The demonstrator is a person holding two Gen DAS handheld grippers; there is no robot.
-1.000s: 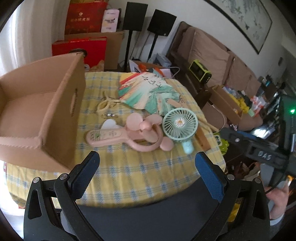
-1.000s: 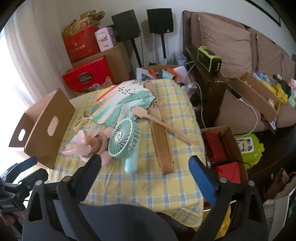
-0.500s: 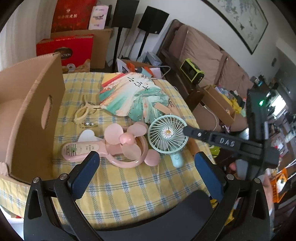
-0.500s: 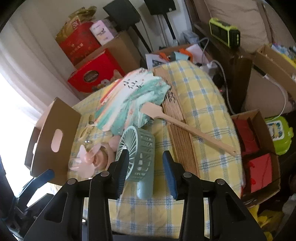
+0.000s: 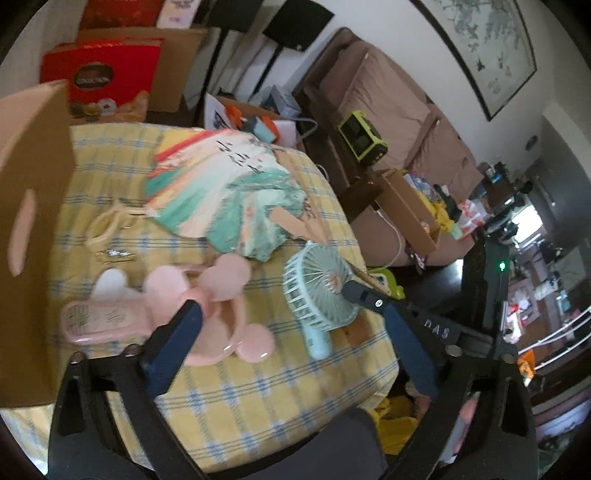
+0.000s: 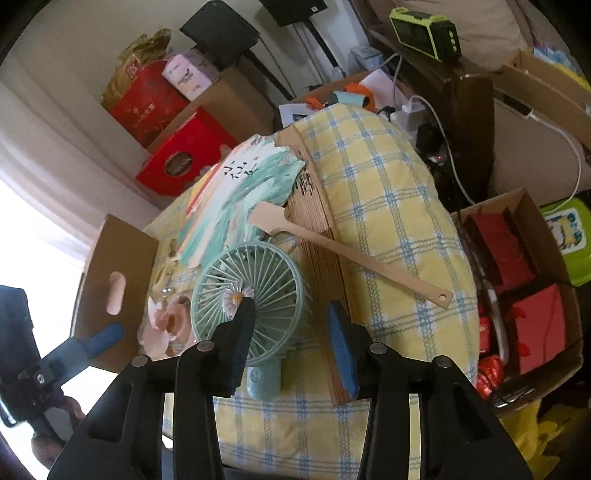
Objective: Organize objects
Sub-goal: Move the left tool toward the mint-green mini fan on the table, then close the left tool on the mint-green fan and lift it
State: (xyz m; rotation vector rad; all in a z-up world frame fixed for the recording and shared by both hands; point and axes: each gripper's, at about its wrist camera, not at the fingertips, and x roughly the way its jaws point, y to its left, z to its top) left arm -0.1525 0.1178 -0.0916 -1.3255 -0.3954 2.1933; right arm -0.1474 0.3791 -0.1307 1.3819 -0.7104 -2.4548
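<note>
Right gripper (image 6: pixel 291 325) low over the near edge of the table (image 6: pixel 391 206), jaws partly apart and opening a little; the mint handheld fan (image 6: pixel 255 295) sits between the fingers, left pad across its grille near the daisy badge, right pad off to the side of the cage, apart from it; no firm hold visible.
Left gripper (image 5: pixel 291 317) wide, jaws closing; the pink fan (image 5: pixel 207 306) lies under the left finger; pads not pressing on it.
In the left view, a right finger tip (image 5: pixel 356 291) touches the mint fan's grille.

Mint fan: head tilted up facing the grippers, handle pointing back toward the near table edge; long axis near-to-far.
Pink fan: flat, handle to the left toward the cardboard box (image 5: pixel 26 221); long axis across the table.

Just right of the mint fan, a folded wooden fan (image 6: pixel 321 258), and a wooden paddle handle (image 6: pixel 354 254) lying across it slantwise; beyond, a painted paper fan (image 6: pixel 236 199) spread open; small clips (image 5: pixel 110 236) left of it.
Far: red gift boxes (image 6: pixel 177 151), speakers (image 6: pixel 221 29), sofa (image 5: pixel 388 110).
</note>
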